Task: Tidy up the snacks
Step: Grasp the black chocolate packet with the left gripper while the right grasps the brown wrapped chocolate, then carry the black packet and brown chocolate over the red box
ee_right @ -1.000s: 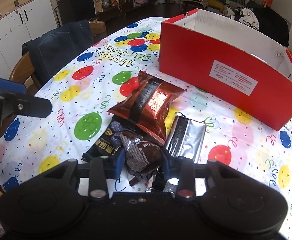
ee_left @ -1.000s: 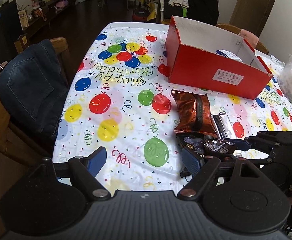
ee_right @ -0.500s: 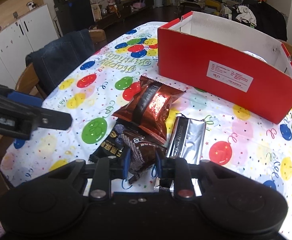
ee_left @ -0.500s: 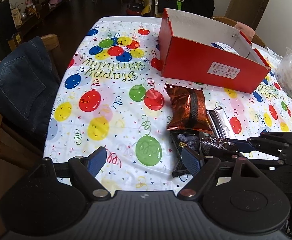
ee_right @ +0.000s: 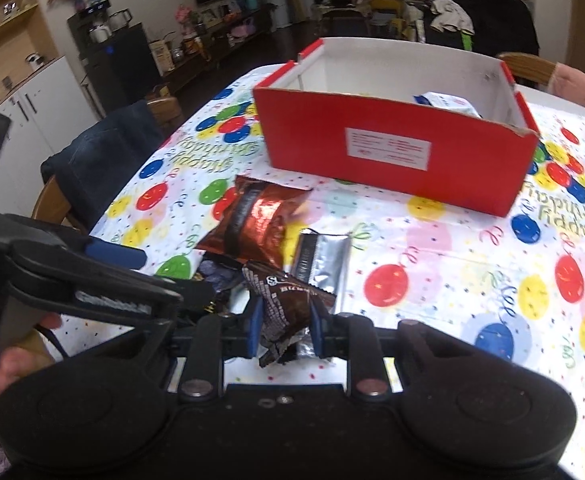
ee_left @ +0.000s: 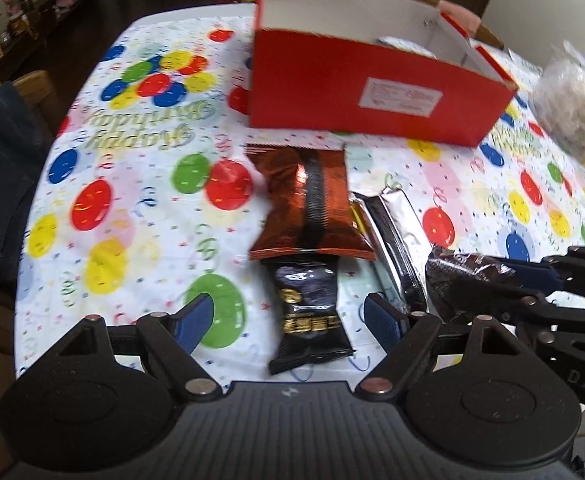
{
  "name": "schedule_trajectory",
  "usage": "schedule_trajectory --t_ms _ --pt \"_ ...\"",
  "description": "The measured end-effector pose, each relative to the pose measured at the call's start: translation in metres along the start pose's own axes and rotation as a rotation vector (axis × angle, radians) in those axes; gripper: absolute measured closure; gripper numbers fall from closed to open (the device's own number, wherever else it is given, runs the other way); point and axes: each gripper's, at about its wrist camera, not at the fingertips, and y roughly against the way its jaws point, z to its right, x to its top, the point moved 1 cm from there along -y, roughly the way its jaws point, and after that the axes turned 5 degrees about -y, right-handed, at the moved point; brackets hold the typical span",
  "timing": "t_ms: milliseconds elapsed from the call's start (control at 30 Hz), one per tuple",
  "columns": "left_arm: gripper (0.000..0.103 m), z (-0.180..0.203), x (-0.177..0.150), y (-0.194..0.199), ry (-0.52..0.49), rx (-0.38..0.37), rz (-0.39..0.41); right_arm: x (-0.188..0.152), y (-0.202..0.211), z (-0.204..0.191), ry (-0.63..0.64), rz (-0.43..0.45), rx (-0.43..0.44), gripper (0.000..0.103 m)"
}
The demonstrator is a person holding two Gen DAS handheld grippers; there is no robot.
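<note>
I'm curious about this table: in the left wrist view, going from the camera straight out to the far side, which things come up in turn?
Black snack packet → copper-coloured snack bag → red box, open at the top.

A red box (ee_right: 392, 156) with white inside stands on a white tablecloth (ee_left: 140, 200) patterned with red, blue, yellow and green balloons.

The counter (ee_left: 104, 240) is bare on the left side, so a gripper can pass there. In the middle, the copper bag (ee_left: 310, 208), silver pack (ee_left: 396, 236) and black pack (ee_left: 312, 312) lie close together. Behind them the red box (ee_right: 392, 152) stands like a wall, open on top. A chair (ee_right: 92, 168) crowds the left edge.
</note>
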Motion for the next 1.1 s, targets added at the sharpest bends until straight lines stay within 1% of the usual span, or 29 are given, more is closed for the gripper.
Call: schedule_trajectory --t_ms 100,133,200,300,333,400,533,733,933,1100 --pt "0.023 0.007 0.001 -0.009 -0.019 0.014 -0.012 0.000 0.000 0.007 -0.021 -0.003 -0.009 0.081" --pt "0.026 0.007 0.002 -0.012 -0.020 0.015 -0.018 0.000 0.000 0.008 -0.026 -0.002 -0.010 0.081" --pt "0.044 0.008 0.003 -0.019 -0.021 0.006 -0.050 0.000 0.001 0.010 -0.030 -0.001 -0.012 0.081" --pt "0.052 0.009 0.004 -0.026 -0.026 0.024 -0.079 0.000 0.001 0.013 -0.036 0.001 -0.014 0.081" --pt "0.054 0.008 0.003 -0.027 -0.024 0.018 -0.080 0.000 0.001 0.014 -0.038 0.003 -0.015 0.081" --pt "0.063 0.008 0.002 -0.027 -0.017 0.003 -0.083 0.001 0.002 0.016 -0.041 0.004 -0.015 0.081" --pt "0.068 0.006 0.001 -0.028 -0.002 0.002 -0.084 0.001 0.002 0.018 -0.046 0.000 -0.018 0.081" --pt "0.070 0.001 -0.003 -0.022 0.035 -0.007 -0.099 0.001 0.002 0.018 -0.047 -0.001 -0.022 0.081" --pt "0.070 -0.002 -0.007 -0.002 0.055 -0.008 -0.081 0.002 0.008 0.019 -0.054 0.010 -0.026 0.081" --pt "0.070 -0.005 -0.007 0.018 0.072 -0.027 -0.057 0.005 0.019 0.020 -0.080 0.032 -0.025 0.081"
